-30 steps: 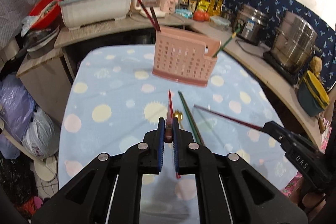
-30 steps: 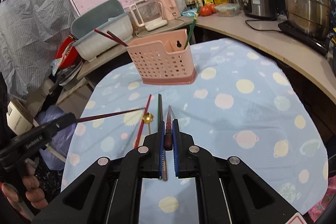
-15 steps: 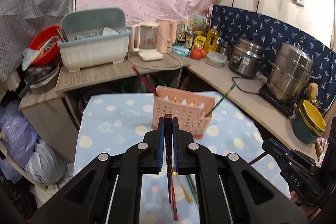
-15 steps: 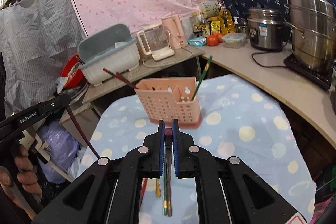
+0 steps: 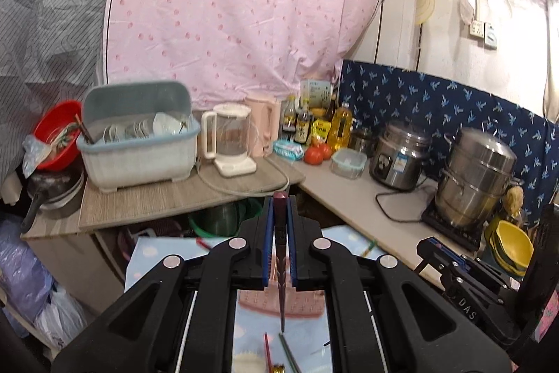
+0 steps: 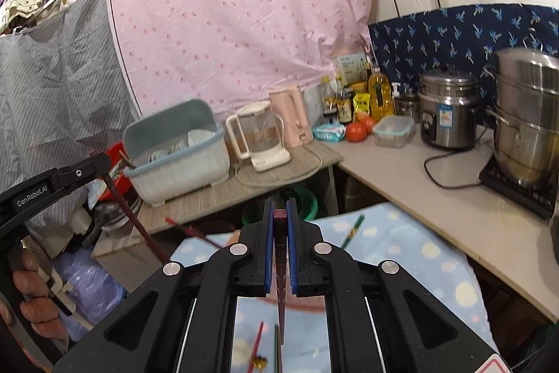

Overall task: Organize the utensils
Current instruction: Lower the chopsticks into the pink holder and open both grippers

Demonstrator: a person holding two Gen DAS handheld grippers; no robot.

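Note:
My left gripper is shut on a dark red chopstick that hangs point down, raised high above the table. My right gripper is shut on another dark red chopstick, also point down. The pink utensil basket sits below both grippers, mostly hidden by them; it shows in the right wrist view too. A red chopstick, a green chopstick and a gold spoon lie on the dotted blue tablecloth. The left gripper with its chopstick appears at the left of the right wrist view.
A counter behind the table carries a grey dish bin, a kettle, bottles, tomatoes, a rice cooker and a steel steamer pot. Yellow bowls stand at the right. Bags lie on the floor at left.
Both grippers have lifted their chopsticks off the tablecloth and tilted up, so the chopsticks now hang point down over the basket. The table has dropped low in both views.

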